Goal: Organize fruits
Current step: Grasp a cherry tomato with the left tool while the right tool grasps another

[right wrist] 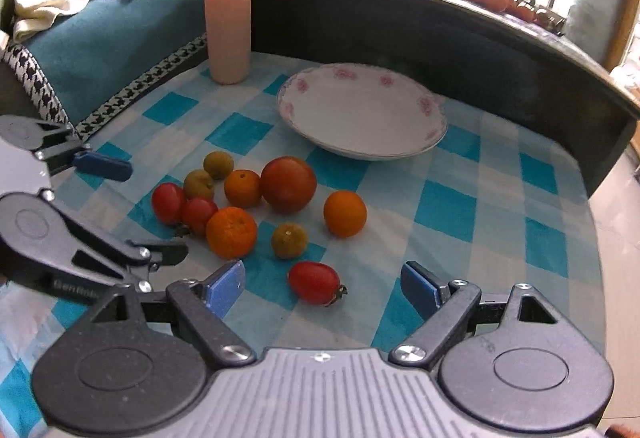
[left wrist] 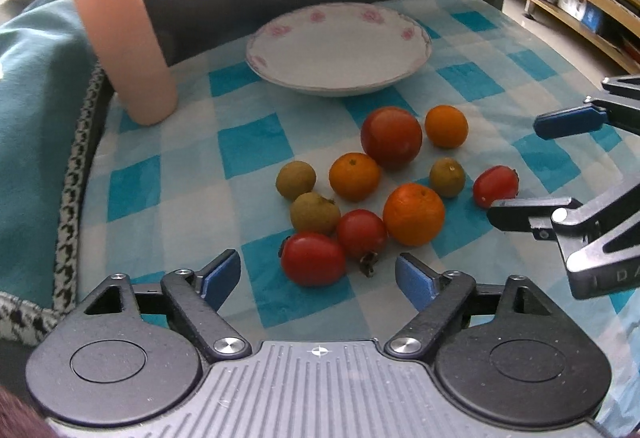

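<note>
Red tomato (right wrist: 315, 282) sits before the right gripper (right wrist: 322, 286), jaws released and empty; straddle it, clench gently, lift to the plate (right wrist: 362, 154).

Left hand-held gripper (left wrist: 318, 274) and right hand-held gripper (right wrist: 322, 282) tilt downward, jaws apparently wide apart, empty.

Glossy glazed plate (left wrist: 338, 50) on matt checked cloth (left wrist: 248, 146); ribbed matt cup (left wrist: 120, 34)

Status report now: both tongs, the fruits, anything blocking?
Left tongs open, empty. Right tongs open, empty. Fruits loose on cloth, plate empty. Nothing blocking.
</note>
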